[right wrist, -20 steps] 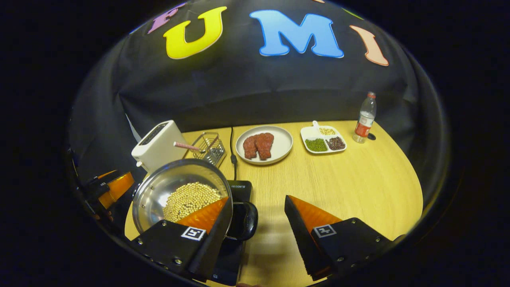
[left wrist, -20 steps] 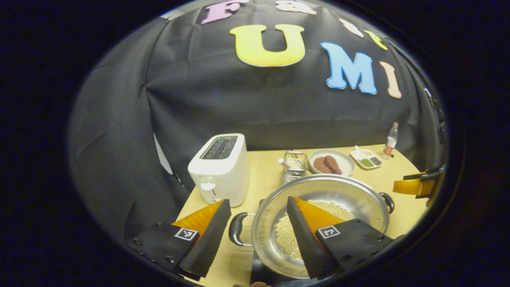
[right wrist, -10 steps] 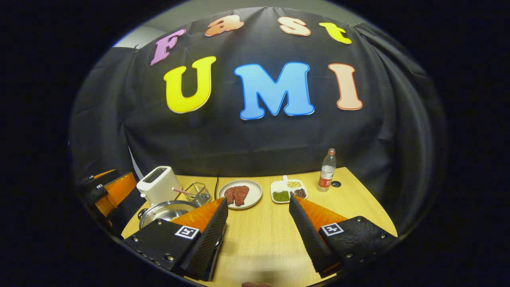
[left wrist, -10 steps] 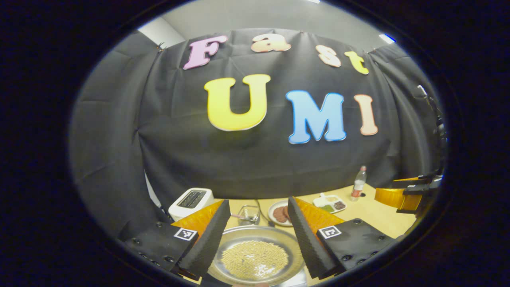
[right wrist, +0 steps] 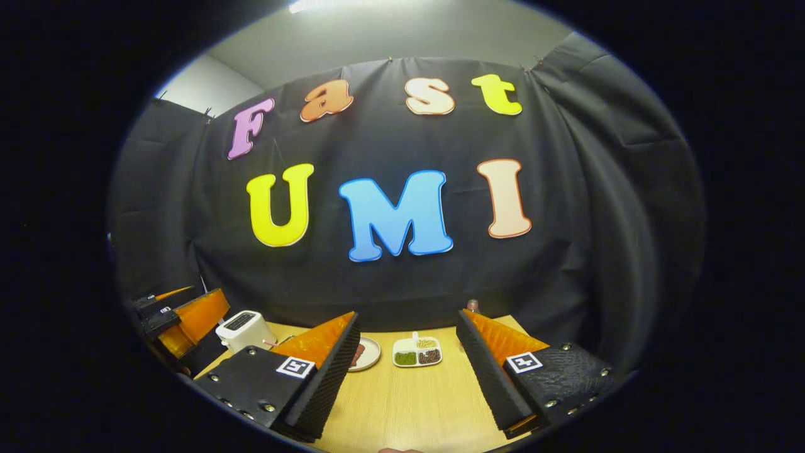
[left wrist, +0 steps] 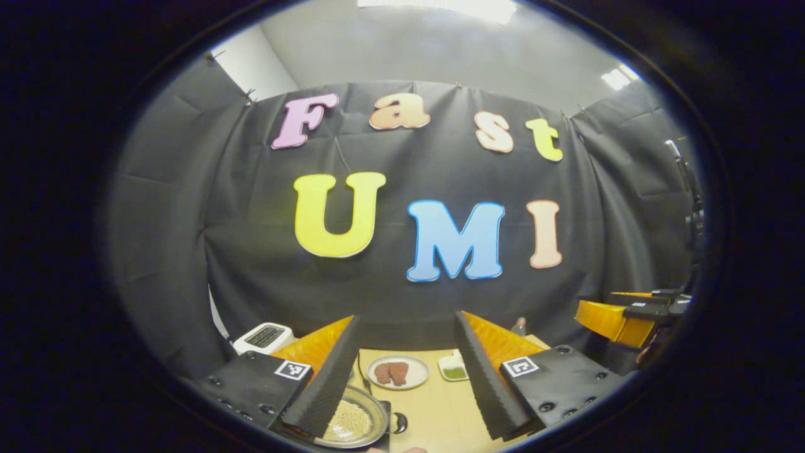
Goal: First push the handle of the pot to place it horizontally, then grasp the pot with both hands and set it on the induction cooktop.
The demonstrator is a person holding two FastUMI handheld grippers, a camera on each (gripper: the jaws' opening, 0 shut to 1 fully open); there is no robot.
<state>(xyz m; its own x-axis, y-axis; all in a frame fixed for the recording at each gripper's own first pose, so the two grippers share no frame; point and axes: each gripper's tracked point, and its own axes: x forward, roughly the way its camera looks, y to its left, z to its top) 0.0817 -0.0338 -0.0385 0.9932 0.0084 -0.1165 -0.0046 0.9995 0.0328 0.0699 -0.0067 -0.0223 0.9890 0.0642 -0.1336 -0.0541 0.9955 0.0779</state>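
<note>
The steel pot holding pale beans sits low in the left gripper view, far below the fingers. It rests on the black induction cooktop, and its dark right handle sticks out sideways. My left gripper is open and empty, high above the table. The left finger hides part of the pot. My right gripper is also open and empty, raised over the wooden table. Each gripper shows at the edge of the other view: the right gripper and the left gripper.
A white toaster stands at the table's back left. Behind the pot are a plate of meat and a divided dish of beans. A bottle top peeks over the right finger. Black cloth walls close in the table.
Both grippers have lifted up and away from the pot and tilted toward the wall. The pot stays on the cooktop and now looks small and far below.
</note>
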